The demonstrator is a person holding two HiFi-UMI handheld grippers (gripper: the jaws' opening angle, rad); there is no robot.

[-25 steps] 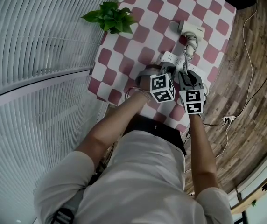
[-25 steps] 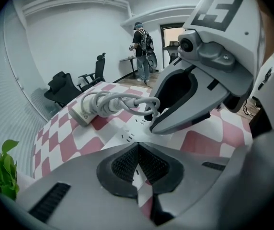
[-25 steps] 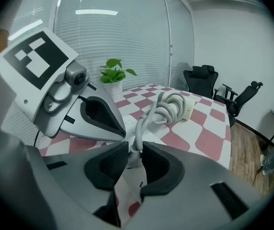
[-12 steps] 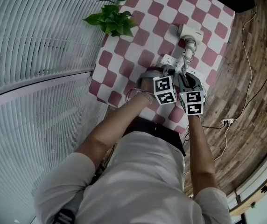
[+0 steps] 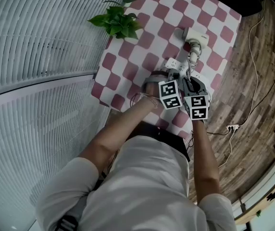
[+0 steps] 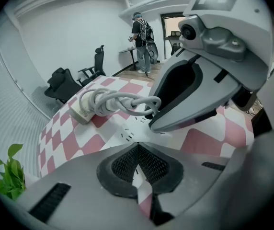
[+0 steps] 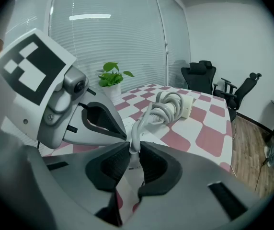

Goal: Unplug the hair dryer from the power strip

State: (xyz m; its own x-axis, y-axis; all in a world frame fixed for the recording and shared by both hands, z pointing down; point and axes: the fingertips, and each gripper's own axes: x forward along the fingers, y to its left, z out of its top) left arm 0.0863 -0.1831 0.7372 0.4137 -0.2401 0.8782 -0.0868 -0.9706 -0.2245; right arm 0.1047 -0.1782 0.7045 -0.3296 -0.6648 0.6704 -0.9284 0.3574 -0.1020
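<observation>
The white hair dryer (image 5: 193, 34) lies on the checkered table, its cord (image 6: 113, 102) coiled round it and running to the white power strip (image 5: 175, 62). My left gripper (image 6: 135, 147) is shut with nothing between its pads, its tip down on the power strip (image 6: 127, 134). My right gripper (image 7: 133, 152) has just been closing, and its pads now clamp the hair dryer's plug where the cord (image 7: 158, 110) enters it. In the head view the left gripper (image 5: 172, 74) and the right gripper (image 5: 188, 77) stand side by side over the strip.
A potted plant (image 5: 116, 22) stands at the table's far left corner. Black office chairs (image 7: 199, 75) are beyond the table. A person (image 6: 141, 32) stands far off by a doorway. A cable and a small floor socket (image 5: 232, 126) lie on the wooden floor to the right.
Both grippers have kept their places at the power strip. Only the head view has shifted slightly.
</observation>
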